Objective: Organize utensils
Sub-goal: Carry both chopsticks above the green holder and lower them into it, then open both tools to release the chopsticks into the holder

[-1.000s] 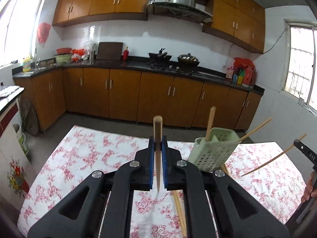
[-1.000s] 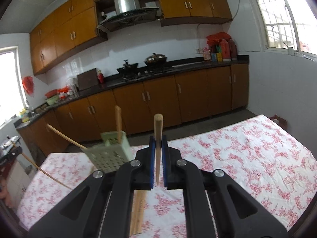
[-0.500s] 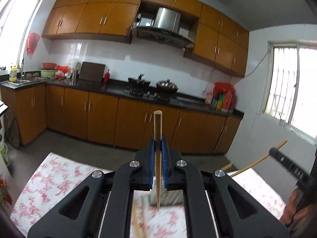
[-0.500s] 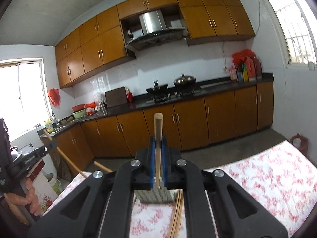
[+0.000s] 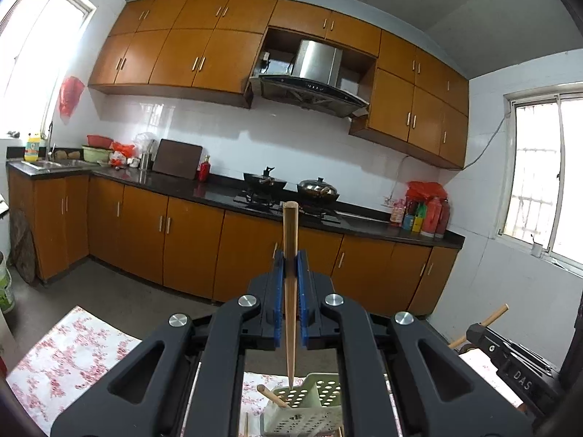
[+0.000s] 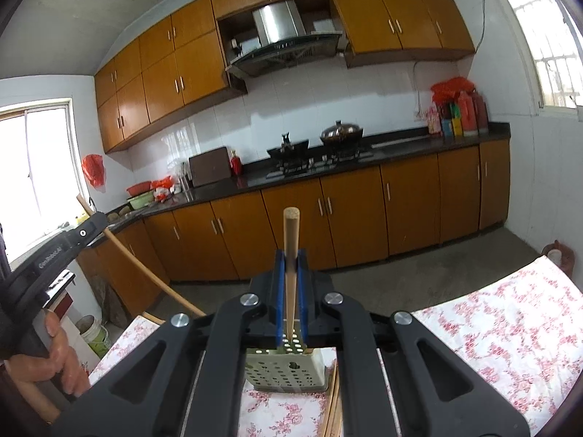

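My left gripper (image 5: 290, 266) is shut on a wooden chopstick (image 5: 290, 291) held upright, its thin tip just above the pale green perforated utensil basket (image 5: 309, 411). Another chopstick (image 5: 271, 395) leans in that basket. My right gripper (image 6: 290, 266) is shut on a second chopstick (image 6: 290, 273), its lower end over the same basket (image 6: 288, 367). The left gripper's chopstick (image 6: 145, 269) crosses the left side of the right wrist view. The right gripper's chopstick (image 5: 481, 324) shows at the lower right of the left wrist view.
The basket stands on a table with a red floral cloth (image 6: 503, 327). Loose chopsticks (image 6: 333, 404) lie on the cloth beside the basket. Beyond are kitchen cabinets (image 5: 189, 244), a stove with pans (image 5: 291, 185) and a white bucket (image 6: 93, 337) on the floor.
Both grippers have tilted up and moved in over the basket, which now sits directly below each chopstick tip. Both stay shut on their chopsticks.
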Motion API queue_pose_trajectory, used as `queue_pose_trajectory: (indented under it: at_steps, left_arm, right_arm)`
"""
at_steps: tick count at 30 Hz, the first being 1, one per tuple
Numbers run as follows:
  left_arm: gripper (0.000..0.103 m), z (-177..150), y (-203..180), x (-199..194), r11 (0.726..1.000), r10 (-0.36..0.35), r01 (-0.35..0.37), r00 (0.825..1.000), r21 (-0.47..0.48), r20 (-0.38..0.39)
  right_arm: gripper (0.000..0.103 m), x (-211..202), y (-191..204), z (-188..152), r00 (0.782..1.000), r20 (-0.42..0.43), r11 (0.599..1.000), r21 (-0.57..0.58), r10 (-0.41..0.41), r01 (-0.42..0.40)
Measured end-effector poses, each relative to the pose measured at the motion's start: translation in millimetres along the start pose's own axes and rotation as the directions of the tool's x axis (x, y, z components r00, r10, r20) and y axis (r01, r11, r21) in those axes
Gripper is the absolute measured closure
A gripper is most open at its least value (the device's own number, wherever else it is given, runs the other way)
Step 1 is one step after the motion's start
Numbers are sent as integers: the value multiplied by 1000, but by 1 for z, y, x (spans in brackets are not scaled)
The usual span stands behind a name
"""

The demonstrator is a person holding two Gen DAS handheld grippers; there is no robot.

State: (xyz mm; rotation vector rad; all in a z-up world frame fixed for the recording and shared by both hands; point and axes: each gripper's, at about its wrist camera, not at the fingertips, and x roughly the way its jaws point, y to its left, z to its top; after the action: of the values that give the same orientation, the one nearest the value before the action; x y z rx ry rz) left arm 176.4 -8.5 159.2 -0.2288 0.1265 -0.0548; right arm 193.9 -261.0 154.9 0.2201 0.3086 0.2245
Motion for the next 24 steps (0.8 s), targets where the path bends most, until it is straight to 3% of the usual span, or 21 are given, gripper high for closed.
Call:
queue_pose_trajectory:
  at_steps: [16, 24]
  left_arm:
    - [96, -31, 14, 26, 1000, 5, -8, 990, -25, -142]
    - [95, -13, 21, 7, 999, 10, -14, 994, -31, -113]
  right_arm:
    - [92, 37, -4, -14, 997, -81, 1000, 23, -12, 14]
    - [88, 16, -9, -12, 998, -42, 999, 27, -43, 44]
